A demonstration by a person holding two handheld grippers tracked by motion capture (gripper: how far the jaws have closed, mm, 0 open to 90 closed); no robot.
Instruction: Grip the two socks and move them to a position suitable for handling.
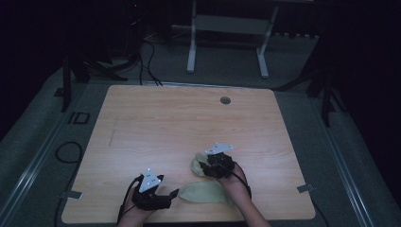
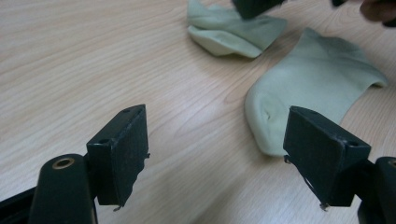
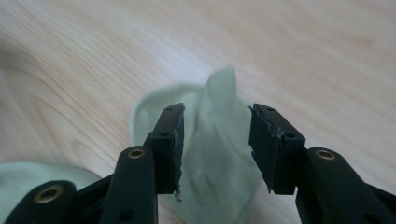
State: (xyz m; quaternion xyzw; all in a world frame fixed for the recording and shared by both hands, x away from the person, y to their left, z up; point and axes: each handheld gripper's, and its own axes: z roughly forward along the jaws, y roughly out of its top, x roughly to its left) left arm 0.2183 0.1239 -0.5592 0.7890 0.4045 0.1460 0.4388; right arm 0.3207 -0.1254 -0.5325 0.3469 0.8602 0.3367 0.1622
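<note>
Two pale green socks lie near the front edge of the wooden table [image 1: 156, 118]. One sock [image 1: 204, 193] [image 2: 313, 79] lies flat; its end shows at the lower left of the right gripper view [image 3: 28, 179]. The other sock [image 1: 196, 165] [image 2: 233, 30] [image 3: 215, 149] is crumpled just beyond it. My left gripper [image 1: 172, 195] [image 2: 215, 158] stands wide open, low over the bare wood just short of the flat sock's toe. My right gripper [image 1: 206, 165] [image 3: 215, 144] is down on the crumpled sock, jaws apart, with a raised fold of cloth between them.
A round cable hole [image 1: 225, 100] sits at the table's far edge. Beyond the table stand a white frame's legs [image 1: 191, 52] and cables [image 1: 149, 61] on the grey floor. Two hands enter from the bottom edge.
</note>
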